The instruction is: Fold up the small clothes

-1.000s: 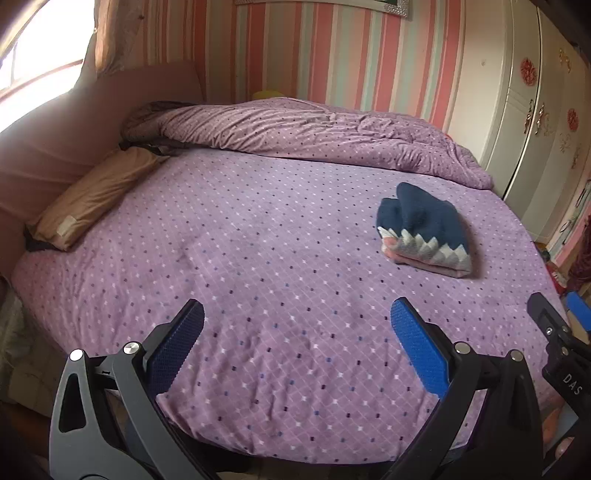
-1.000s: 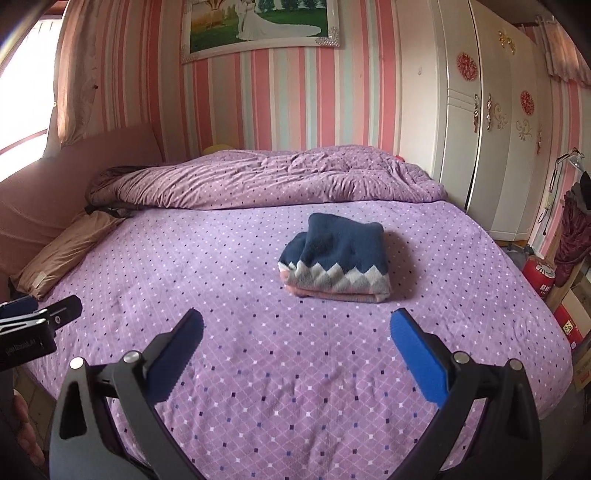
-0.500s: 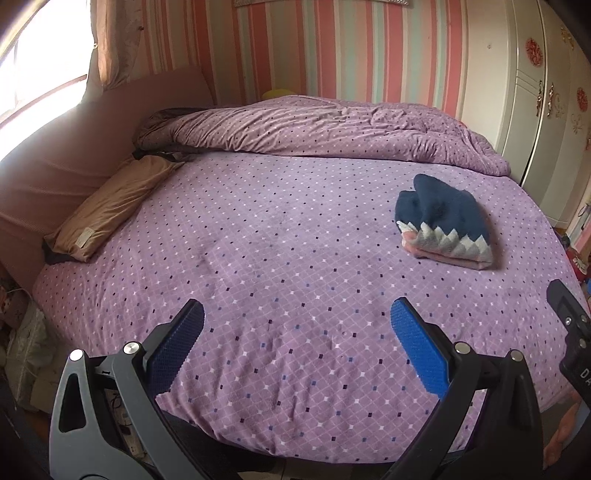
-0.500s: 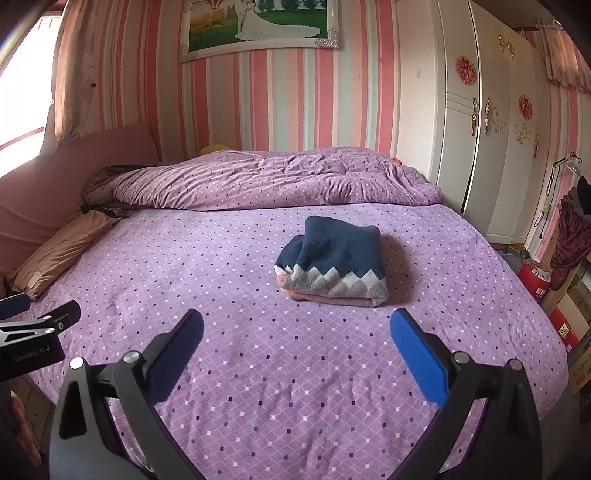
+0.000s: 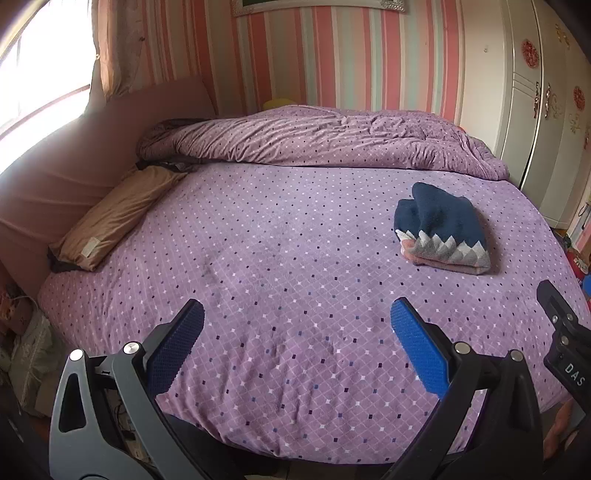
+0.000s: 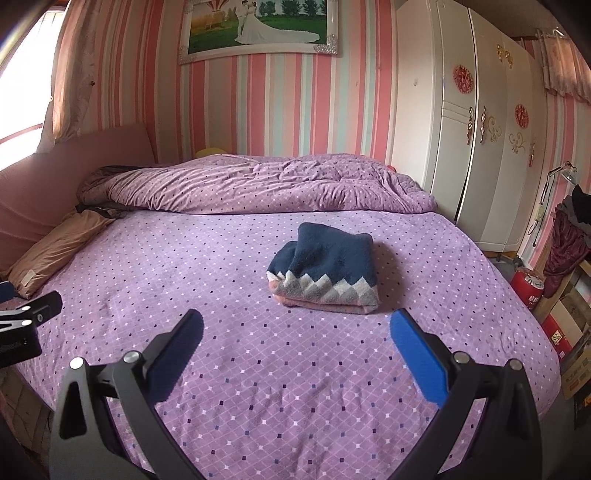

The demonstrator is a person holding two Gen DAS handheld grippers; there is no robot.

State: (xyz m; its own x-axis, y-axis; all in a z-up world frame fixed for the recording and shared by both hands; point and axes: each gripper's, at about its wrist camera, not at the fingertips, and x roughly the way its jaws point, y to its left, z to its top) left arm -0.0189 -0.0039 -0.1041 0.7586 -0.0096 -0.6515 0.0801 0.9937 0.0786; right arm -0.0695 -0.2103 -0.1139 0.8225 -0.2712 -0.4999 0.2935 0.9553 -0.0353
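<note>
My left gripper point(image 5: 295, 325) and right gripper point(image 6: 295, 332) both hang above the near edge of a bed point(image 6: 258, 387) spread with a purple diamond-patterned cover, each with its blue-padded fingers spread wide and nothing between them. The garment point(image 6: 327, 267) I am working with, a small navy knit with a grey-and-white zigzag band and a pink edge, lies folded into a compact bundle on the cover, well apart from both grippers; from my right wrist camera it sits just ahead and slightly right of centre, and from my left wrist camera the same bundle point(image 5: 441, 229) lies far off to the right side of the bed. A rumpled quilt point(image 6: 258, 184) in matching purple fabric is bunched along the far side of the mattress, and a tan pillow point(image 5: 118, 218) rests against the padded pink headboard point(image 5: 74, 147) at the left. Behind the bed, pink-and-white striped wallpaper carries a framed picture point(image 6: 258, 29), and a white wardrobe point(image 6: 480, 147) with red and gold ornaments stands to the right. A red canister point(image 6: 528, 288) stands on the floor beyond the bed's right edge.
</note>
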